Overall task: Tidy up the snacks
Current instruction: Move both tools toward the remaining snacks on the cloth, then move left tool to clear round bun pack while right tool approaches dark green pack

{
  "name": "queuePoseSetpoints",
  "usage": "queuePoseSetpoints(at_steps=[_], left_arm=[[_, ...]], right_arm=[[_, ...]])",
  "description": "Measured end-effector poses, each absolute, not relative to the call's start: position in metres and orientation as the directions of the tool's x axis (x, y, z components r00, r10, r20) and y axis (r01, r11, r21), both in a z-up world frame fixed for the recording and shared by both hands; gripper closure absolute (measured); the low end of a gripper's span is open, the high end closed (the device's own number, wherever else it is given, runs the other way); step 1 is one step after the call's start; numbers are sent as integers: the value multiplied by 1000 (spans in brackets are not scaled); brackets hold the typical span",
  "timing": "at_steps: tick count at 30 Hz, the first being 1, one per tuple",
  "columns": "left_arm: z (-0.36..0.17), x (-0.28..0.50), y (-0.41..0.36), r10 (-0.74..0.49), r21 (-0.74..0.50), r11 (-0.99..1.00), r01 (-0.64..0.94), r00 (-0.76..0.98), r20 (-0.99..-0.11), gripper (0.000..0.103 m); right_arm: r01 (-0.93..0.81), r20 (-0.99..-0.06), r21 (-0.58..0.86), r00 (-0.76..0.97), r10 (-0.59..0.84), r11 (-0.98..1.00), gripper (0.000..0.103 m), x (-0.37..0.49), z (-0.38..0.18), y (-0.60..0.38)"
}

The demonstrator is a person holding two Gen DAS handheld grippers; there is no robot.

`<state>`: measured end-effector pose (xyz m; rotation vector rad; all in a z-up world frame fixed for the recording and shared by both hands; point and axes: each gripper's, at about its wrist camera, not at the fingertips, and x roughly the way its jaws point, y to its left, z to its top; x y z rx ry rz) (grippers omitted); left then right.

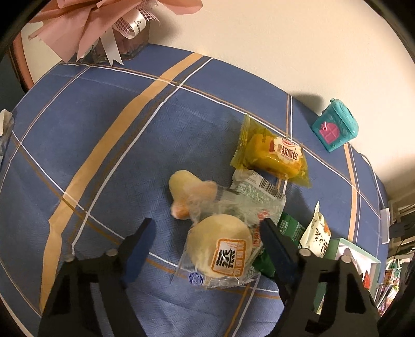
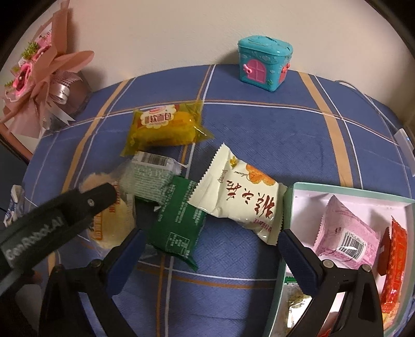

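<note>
Both tools gape wide; the box (image 2: pixel 347 190) holds a pink packet (image 2: pixel 345 233) and red packet (image 2: pixel 395 261).

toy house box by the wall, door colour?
Pink door on the teal toy house box; clearest in right wrist view.

Glossy wrappers on matt woven cloth

We see a matt, textured tablecloth (image 2: pixel 259 129), shiny plastic film on the yellow bread packet (image 2: pixel 166 127), a smooth cream packet (image 2: pixel 243 197), a glossy teal plastic house (image 2: pixel 264 64) far right, and crinkled pink paper (image 1: pixel 85 23) far left.

Yellow packet (image 2: pixel 166 127): "软面包". Left tongs (image 2: pixel 33 248) arm: "GenRobot.AI".
</note>
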<state>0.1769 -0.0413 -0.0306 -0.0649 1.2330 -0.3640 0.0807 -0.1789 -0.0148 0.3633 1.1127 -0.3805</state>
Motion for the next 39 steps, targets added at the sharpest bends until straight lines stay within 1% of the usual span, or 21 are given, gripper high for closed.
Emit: queuePoseSetpoints(at_steps=[3,9,12,15,17,23,29,34,36,39], left_arm=[[-32,178,-40,-314,-253,938,238,269,-911,29],[-34,181,-31,-295,-244,947,207,265,-918,29],[-35,182,-28,-285,-238,951,197,261,-922,29],[-39,183,-25,-282,-239,953,186,251,-926,29],[-39,183,-25,-282,-241,953,184,247,-927,29],[-44,183,-27,-291,-253,950,183,227,-929,29],[-47,182,-29,-285,-246,950,192,213,-934,28],[-51,180,-31,-287,-249,949,195,200,-937,28],[-53,179,-30,-294,-258,947,193,193,-936,28],[-53,180,-25,-278,-244,954,175,208,-938,28]], right_arm=[[467,-905,105,410,-110,878,1,81,-11,-177],[448,-905,101,412,-105,888,14,86,-13,-167],[434,-906,99,411,-99,895,17,89,-17,-162],[424,-905,100,414,-95,900,25,92,-20,-158],[418,-904,100,417,-92,903,26,94,-21,-156],[429,-906,89,410,-106,899,37,98,-26,-157],[425,-909,85,403,-104,901,39,100,-30,-156],[415,-910,86,403,-98,906,42,101,-32,-155],[405,-911,89,403,-90,910,45,100,-32,-154],[413,-916,91,392,-87,906,45,100,-31,-157]])
